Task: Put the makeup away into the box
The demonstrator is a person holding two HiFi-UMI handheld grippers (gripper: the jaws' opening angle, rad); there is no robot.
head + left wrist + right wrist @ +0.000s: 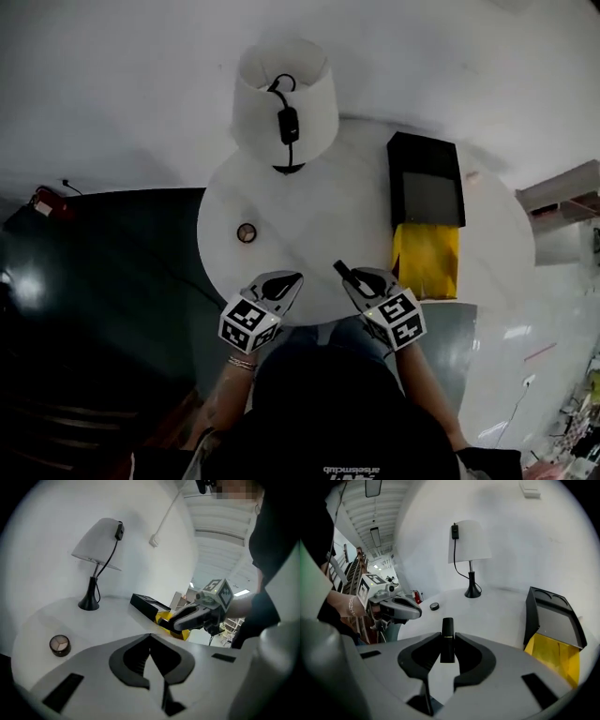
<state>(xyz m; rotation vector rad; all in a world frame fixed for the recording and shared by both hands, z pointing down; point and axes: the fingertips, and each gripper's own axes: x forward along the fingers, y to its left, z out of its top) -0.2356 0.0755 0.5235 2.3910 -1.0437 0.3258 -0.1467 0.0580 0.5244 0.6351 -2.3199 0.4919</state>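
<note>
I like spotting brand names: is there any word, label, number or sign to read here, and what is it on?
No text reads clearly.
White print on the person's dark garment, head view's bottom edge: upside down, too small to read.
Left hand-held gripper and right hand-held gripper: cubes bear black-and-white square patterns, no letters.
Lipstick, box, lamp, round pot: no print visible.
</note>
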